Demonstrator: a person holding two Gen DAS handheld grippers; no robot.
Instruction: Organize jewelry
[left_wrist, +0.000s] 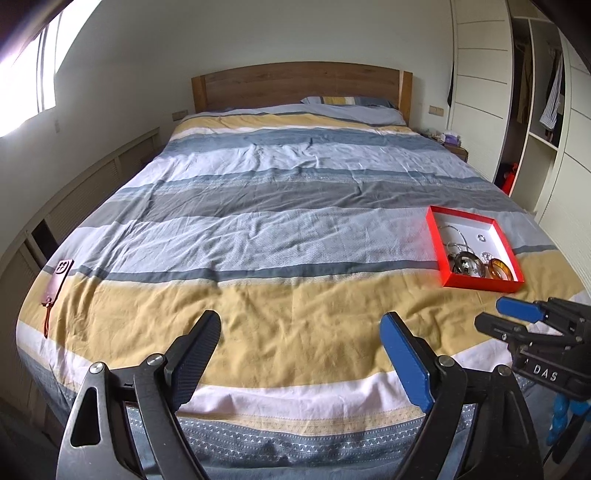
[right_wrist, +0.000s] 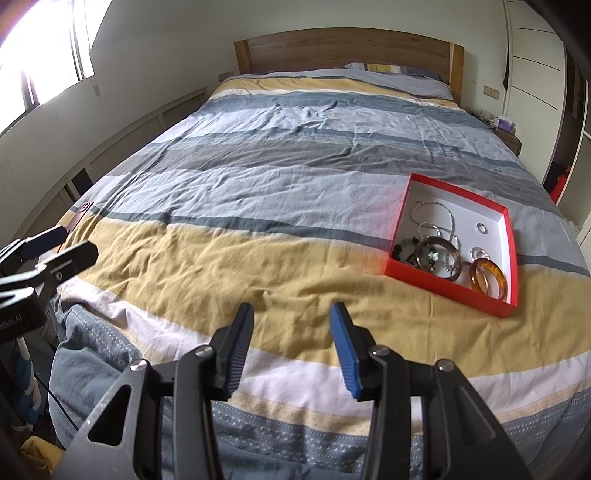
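We list one bed (right_wrist: 258, 177) under a quilt striped in blue, grey, white and mustard, with a wooden headboard (right_wrist: 347, 50) at the far end.

On the mustard stripe toward the right edge of the bed sits a shallow red box (right_wrist: 447, 286), white inside. In it we count an amber bangle (right_wrist: 487, 277) at the near corner, a darker bangle (right_wrist: 439, 258) just beside it, a tangle of silver chains (right_wrist: 434, 216) toward the far side, and a small ring-shaped piece (right_wrist: 482, 228) lying apart on the white floor.

A phone in a reddish case (left_wrist: 59, 277) lies near the left edge of the bed, well apart from the box.

Our left gripper (left_wrist: 300, 345) hangs over the foot of the bed, jaws spread wide, nothing between them. Our right gripper (right_wrist: 291, 334) hangs beside it, jaws parted about halfway, likewise empty. Neither touches the box or the quilt.
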